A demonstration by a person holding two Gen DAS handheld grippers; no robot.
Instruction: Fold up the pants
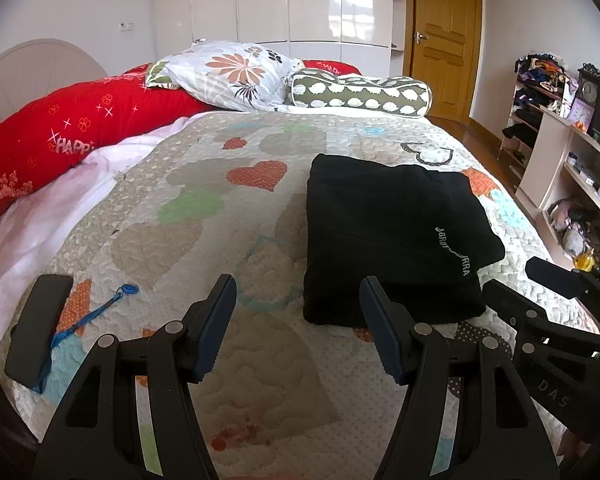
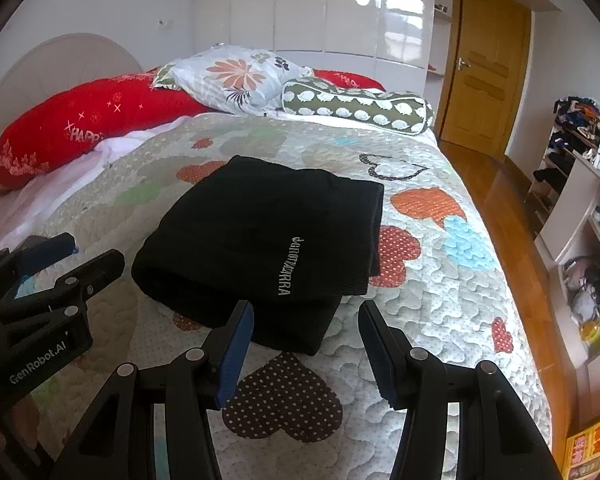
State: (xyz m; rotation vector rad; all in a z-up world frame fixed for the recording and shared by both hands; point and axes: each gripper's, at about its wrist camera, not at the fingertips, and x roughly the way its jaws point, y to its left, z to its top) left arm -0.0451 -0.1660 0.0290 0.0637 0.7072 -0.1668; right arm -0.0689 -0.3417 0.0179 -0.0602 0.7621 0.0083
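Both sets of jaws stand apart and empty — the left gripper point(image 1: 298, 328) and right gripper point(image 2: 306, 354) hang just near of the pants point(image 2: 260, 236), touching nothing. The pants lie in a compact black stack on the quilt point(image 2: 420, 300) — seemingly folded already, so nothing needs holding.

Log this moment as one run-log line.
task: fold pants | black pants: folded, lying on quilt | left gripper: open, holding nothing | right gripper: open, holding nothing | contact: none
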